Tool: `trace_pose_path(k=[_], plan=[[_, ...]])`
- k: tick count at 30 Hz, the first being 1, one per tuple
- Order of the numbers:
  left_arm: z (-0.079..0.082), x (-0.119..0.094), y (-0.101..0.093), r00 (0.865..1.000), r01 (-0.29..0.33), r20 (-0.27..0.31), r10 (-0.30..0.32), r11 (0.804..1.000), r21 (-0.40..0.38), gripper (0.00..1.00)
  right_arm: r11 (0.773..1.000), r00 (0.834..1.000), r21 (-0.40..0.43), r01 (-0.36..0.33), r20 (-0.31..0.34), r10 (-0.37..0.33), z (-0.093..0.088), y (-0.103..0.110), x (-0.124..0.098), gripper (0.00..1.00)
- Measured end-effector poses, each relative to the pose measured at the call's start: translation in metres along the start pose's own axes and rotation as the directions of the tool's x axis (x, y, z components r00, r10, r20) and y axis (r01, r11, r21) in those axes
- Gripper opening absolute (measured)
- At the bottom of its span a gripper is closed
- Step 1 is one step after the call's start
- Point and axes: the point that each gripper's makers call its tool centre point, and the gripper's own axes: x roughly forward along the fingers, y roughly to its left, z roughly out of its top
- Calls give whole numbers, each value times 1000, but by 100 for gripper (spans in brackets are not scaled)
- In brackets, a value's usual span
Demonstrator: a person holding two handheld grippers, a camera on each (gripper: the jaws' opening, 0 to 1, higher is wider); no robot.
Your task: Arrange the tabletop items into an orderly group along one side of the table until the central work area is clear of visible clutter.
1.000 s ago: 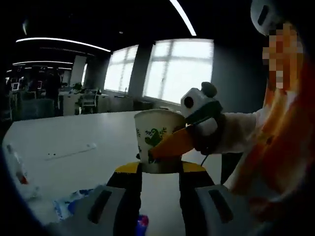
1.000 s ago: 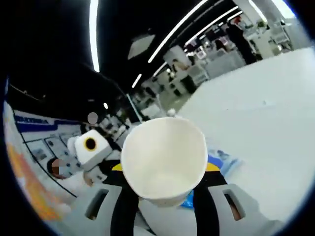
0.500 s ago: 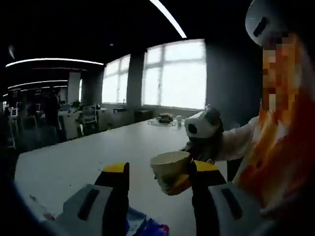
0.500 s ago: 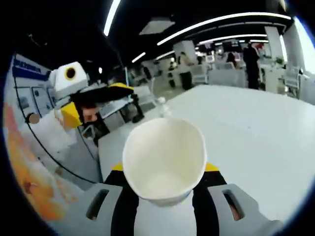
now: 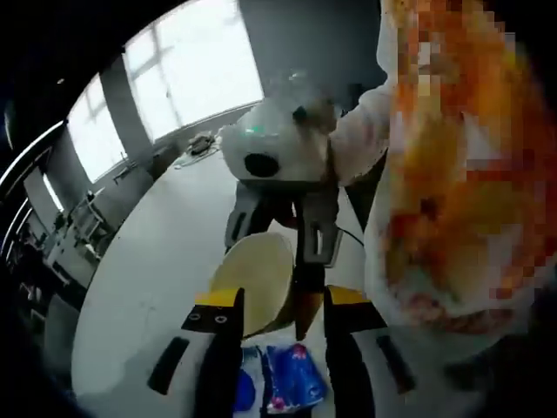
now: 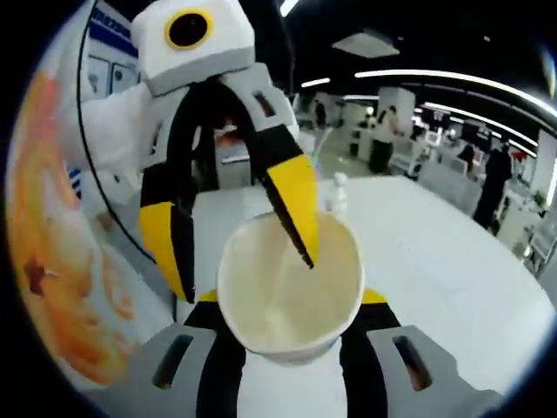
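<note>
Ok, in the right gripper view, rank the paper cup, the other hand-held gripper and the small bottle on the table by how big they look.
1. Left hand-held gripper, though it is very near the camera.
2. Paper cup, also close, so the gap between these two is unsure.
3. Small bottle, clearly smallest and farther back on the table.

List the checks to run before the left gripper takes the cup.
1. Right gripper holding the cup: ok, its jaws clamp the sides.
2. Left gripper open: ok, jaws spread.
3. Left jaws straddling the cup wall: ok, one crosses the mouth and one is outside.
4. Left jaw touching the cup: cannot tell.
5. Cup empty: ok, nothing shows inside.
6. Table free below: not ok, blue packets lie under the left gripper.
</note>
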Motion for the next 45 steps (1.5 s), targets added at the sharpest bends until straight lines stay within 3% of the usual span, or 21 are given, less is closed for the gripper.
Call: trace_pose_path(k=[5, 11, 22, 27, 29, 30, 31, 32, 33, 34, 45], plan=[[-7, 5, -18, 998, 61, -28, -61, 998, 0, 19, 995, 999, -100, -28, -34, 24, -1, 8, 5, 40], [-10, 8, -25, 995, 91, -41, -92, 996, -16, 12, 978, 997, -202, -48, -71, 35, -2, 11, 5, 39], [-13, 5, -34, 992, 114, -39, -116, 991, -63, 12, 986, 997, -155, -65, -37, 60, -3, 21, 9, 41], [-14, 2, -34, 991, 131, -23, -134, 988, -79, 12, 983, 998, -172, -61, -27, 58, -1, 22, 10, 41], [-14, -1, -35, 988, 150, -14, -151, 984, -92, 11, 964, 997, -256, -68, -59, 55, -5, 23, 9, 42], [-16, -3, -35, 988, 150, -15, -152, 985, -86, 2, 950, 994, -297, -96, -73, 78, -8, 30, 10, 44], [-13, -4, -23, 994, 105, -3, -105, 994, -31, 0, 947, 991, -298, -124, -91, 101, -12, 38, 9, 43], [-17, -9, -37, 982, 186, -13, -188, 979, -89, 0, 954, 996, -287, -91, -47, 81, -6, 36, 9, 43], [-15, -10, -37, 981, 191, -6, -193, 975, -113, 0, 959, 995, -266, -98, -35, 92, -3, 38, 9, 43], [-14, -12, -33, 984, 177, -6, -178, 980, -94, 0, 969, 994, -223, -109, -29, 106, -2, 40, 9, 43], [-20, -12, -25, 990, 132, -35, -136, 987, -89, 0, 978, 999, -202, -41, -21, 38, -4, 28, 16, 42]])
